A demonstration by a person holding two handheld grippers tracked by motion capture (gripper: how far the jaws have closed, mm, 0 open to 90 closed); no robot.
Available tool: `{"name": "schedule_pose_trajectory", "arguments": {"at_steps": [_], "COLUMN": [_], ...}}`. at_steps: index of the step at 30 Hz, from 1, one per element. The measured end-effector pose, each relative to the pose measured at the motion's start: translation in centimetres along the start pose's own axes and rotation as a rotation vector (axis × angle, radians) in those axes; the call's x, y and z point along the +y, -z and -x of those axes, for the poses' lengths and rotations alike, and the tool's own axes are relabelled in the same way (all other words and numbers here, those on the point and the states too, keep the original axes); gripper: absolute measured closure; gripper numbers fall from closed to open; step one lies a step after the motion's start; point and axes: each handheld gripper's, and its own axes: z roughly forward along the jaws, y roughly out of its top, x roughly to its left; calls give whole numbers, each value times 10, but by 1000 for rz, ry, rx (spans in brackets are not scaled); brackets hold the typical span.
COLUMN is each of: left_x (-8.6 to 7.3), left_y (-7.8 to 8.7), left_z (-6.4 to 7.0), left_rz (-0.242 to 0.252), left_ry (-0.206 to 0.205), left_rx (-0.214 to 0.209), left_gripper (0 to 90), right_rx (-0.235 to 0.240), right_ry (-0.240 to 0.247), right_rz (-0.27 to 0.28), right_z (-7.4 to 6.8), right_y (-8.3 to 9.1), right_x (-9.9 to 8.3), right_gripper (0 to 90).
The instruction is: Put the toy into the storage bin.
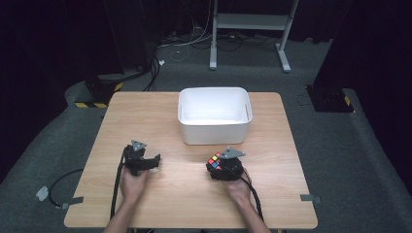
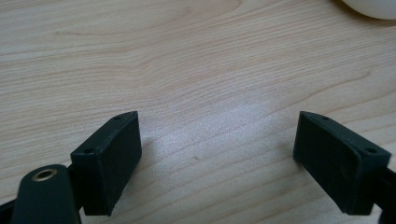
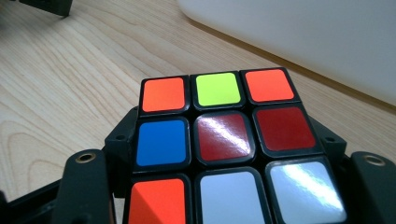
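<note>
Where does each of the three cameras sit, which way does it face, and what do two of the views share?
High view: above the person's side, facing forward and down on the light wooden table; both forearms enter from below.
Left gripper view: rides the left gripper, looking along its open black jaws at bare tabletop.
Right gripper view: rides the right gripper, whose jaws clamp the multicoloured puzzle cube.
Shared: the cube and the white rectangular plastic bin appear in both the high and right gripper views.

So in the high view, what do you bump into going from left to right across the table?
Left gripper → puzzle cube in the right gripper. The white bin sits farther back, so it has no clear place in the order.
</note>
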Motion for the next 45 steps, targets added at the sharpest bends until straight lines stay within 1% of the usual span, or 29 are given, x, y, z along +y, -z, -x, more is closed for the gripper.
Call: {"name": "schedule_pose_trajectory", "arguments": {"at_steps": [2,8,13,14,19,20,22,29,32,40,45], "left_x": [0,0,0,0,0,0,0,0,0,0,0], "left_y": [0,0,0,0,0,0,0,0,0,0,0], "left_z": [0,0,0,0,0,0,0,0,0,0,0], "left_rz": [0,2,2,2,2,2,2,2,2,2,2], "left_ry": [1,3,3,3,3,3,3,3,3,3,3], "left_rx": [0,0,0,0,0,0,0,0,0,0,0], "left_gripper": [155,155,155,155,155,155,155,155,155,155,155], "right_rx": [6,20,30,33,29,19,13,25,20,19,24], "right_ry": [0,-6,-9,0,7,17,21,8,17,15,33], "right_rz": [7,20,6,12,21,21,27,44,45,51,50], "right_z": [-3,-4,-3,-2,-1,-1,-1,4,5,8,8], "right_y": [4,13,15,18,24,27,30,35,37,44,49], "right_x": [2,6,4,5,7,9,10,12,14,18,23], "right_gripper": [317,317,316,316,316,316,316,316,316,316,316]}}
